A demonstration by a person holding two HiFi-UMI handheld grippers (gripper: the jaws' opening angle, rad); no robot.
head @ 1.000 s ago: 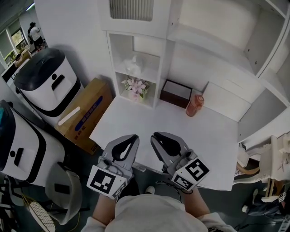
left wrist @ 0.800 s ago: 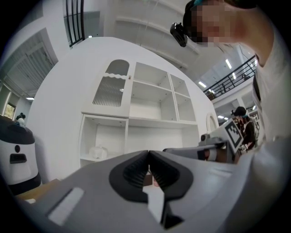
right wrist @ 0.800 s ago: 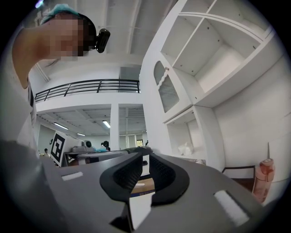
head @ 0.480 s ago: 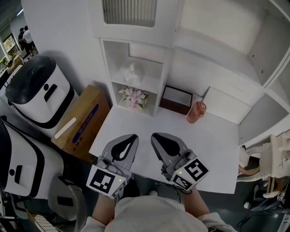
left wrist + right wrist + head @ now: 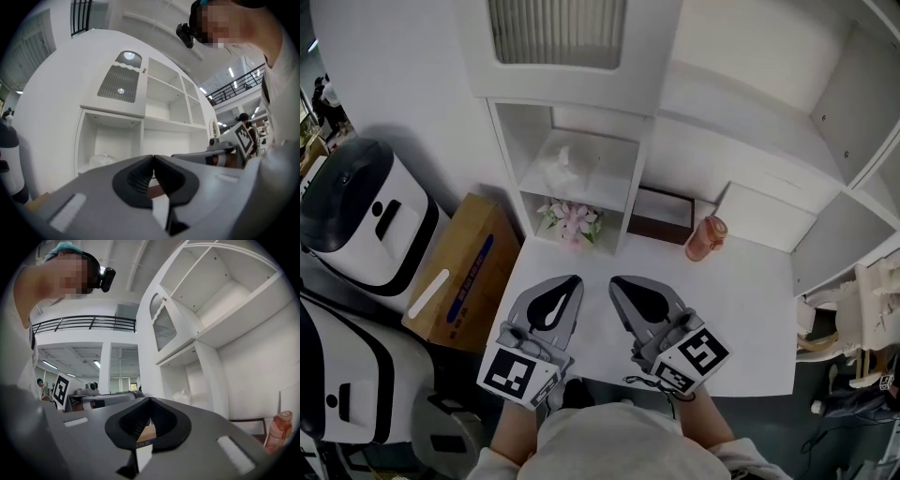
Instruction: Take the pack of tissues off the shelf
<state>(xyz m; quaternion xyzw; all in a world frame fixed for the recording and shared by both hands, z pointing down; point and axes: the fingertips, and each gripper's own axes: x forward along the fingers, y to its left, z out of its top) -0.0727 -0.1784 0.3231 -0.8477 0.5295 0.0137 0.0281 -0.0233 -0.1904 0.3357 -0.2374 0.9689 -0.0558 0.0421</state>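
The pack of tissues (image 5: 561, 161), white and crumpled, lies in the upper open cell of the white shelf unit (image 5: 505, 155) at the back of the table. It also shows as a pale lump, the tissue pack (image 5: 104, 160), in the left gripper view, and as the tissue pack (image 5: 187, 397) in the right gripper view. My left gripper (image 5: 570, 279) and right gripper (image 5: 617, 279) hover side by side over the table's near edge, well short of the shelf. Both are shut and hold nothing; the left gripper (image 5: 153, 157) and right gripper (image 5: 150, 399) show jaws pressed together.
Pink flowers (image 5: 567, 218) fill the cell under the tissues. A dark box (image 5: 661, 214) and a pink bottle (image 5: 706, 238) stand on the white table (image 5: 750, 300) to the right. A cardboard box (image 5: 455, 272) and white machines (image 5: 352, 216) crowd the floor at left.
The head view has moved closer to the shelf, which now looks larger and nearer; the machines have slid leftward. Both grippers keep their place in the view and stay shut.
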